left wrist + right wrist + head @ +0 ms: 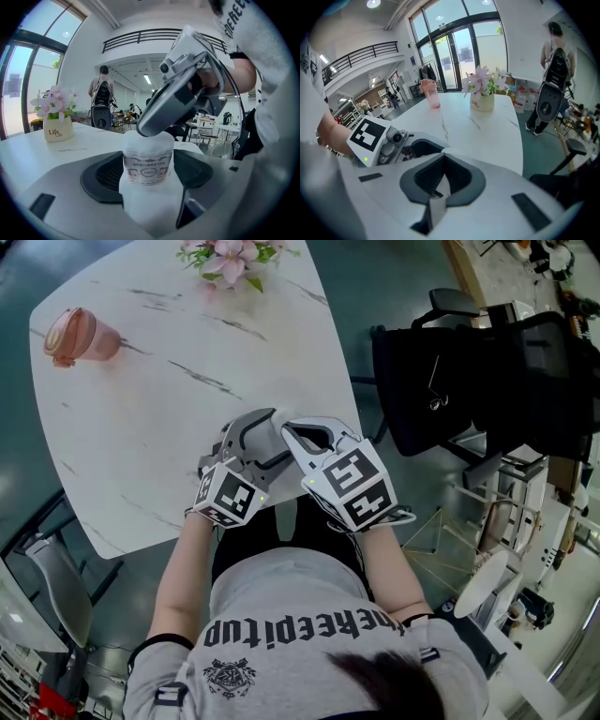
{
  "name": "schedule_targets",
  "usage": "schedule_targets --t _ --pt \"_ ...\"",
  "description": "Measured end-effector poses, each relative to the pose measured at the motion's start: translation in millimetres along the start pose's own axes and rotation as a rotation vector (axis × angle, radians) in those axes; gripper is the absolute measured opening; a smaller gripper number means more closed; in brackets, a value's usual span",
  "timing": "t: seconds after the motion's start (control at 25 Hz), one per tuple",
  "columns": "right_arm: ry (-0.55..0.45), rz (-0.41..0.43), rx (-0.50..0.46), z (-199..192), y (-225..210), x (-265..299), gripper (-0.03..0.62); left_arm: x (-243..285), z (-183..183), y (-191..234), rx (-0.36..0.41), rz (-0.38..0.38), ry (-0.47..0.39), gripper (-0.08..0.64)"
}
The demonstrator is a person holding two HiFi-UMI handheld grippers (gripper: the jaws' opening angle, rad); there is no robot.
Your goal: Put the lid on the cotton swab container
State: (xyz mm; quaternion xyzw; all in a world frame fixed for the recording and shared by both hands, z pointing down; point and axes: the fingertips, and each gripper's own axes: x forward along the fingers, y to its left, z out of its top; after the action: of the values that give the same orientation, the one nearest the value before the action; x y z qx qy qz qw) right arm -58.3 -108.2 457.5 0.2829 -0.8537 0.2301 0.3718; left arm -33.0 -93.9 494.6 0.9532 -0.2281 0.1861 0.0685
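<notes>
we see the left gripper (251, 432) clamped on the cotton swab container (147, 161), one jaw pressed to each side. the container stands upright, its long axis rising out of the jaws. the right gripper (305, 437) comes in from above and to the right of the container, and its tip touches the container's top. its jaws are drawn almost together on a thin white sliver (439, 190). we take this for the lid held edge on, though we cannot be sure. the tip covers the container's mouth, so we cannot tell whether anything is seated there. the table (187, 381) lies below and beyond the container. we judge that the right gripper, directly over the container, does the closing: the lid must lie flat across the mouth and be pressed straight down along the container's axis while the left gripper holds the container.
</notes>
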Motion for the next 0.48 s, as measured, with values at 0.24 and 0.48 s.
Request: schedule_targets --t 0.24,0.48 --pt "-0.097 -0.001 0.018 1 0 -4 0.011 -3 3 1 -0.017 0.011 -0.017 0.341" --pt "-0.188 -0.009 0.017 1 -1 -6 0.011 -12 5 2 -0.038 0.05 -0.032 0.312"
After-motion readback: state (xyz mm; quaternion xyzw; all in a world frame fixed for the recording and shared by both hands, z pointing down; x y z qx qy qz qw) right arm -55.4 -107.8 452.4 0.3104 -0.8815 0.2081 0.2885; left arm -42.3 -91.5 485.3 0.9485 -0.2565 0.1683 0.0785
